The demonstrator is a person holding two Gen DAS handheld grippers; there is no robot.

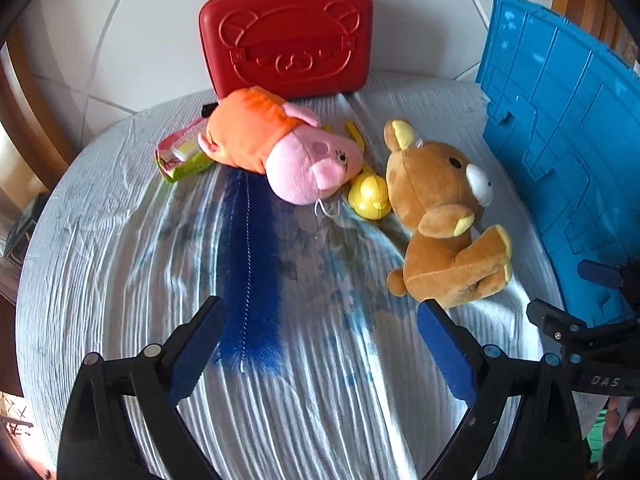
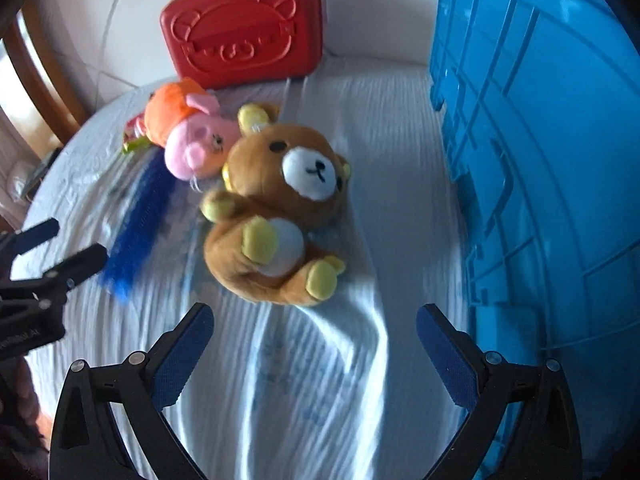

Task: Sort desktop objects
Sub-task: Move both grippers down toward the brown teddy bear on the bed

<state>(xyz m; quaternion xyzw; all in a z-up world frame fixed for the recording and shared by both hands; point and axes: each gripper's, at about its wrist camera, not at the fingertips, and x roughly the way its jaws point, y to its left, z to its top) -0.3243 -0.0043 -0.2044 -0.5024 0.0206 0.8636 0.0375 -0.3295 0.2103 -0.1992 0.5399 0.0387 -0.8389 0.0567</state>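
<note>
Brown plush bear with yellow paws (image 2: 276, 208) lies on the pale striped cloth of the surface (image 2: 312, 380), just ahead of the right gripper (image 2: 314, 338), jaws spread and empty; left of the bear lie a pink plush pig in orange (image 1: 280, 144), a yellow plastic ball (image 1: 369, 196) and a blue bristle brush (image 1: 248, 272); left gripper (image 1: 320, 332) jaws spread, empty; a red bear-embossed plastic case (image 1: 286, 40) stands far, a blue plastic crate (image 2: 540, 152) right.

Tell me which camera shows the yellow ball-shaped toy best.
The left wrist view: the yellow toy lies in plain sight between the pink pig plush and the brown bear plush. In the right wrist view, the bear hides almost all of it.
</note>
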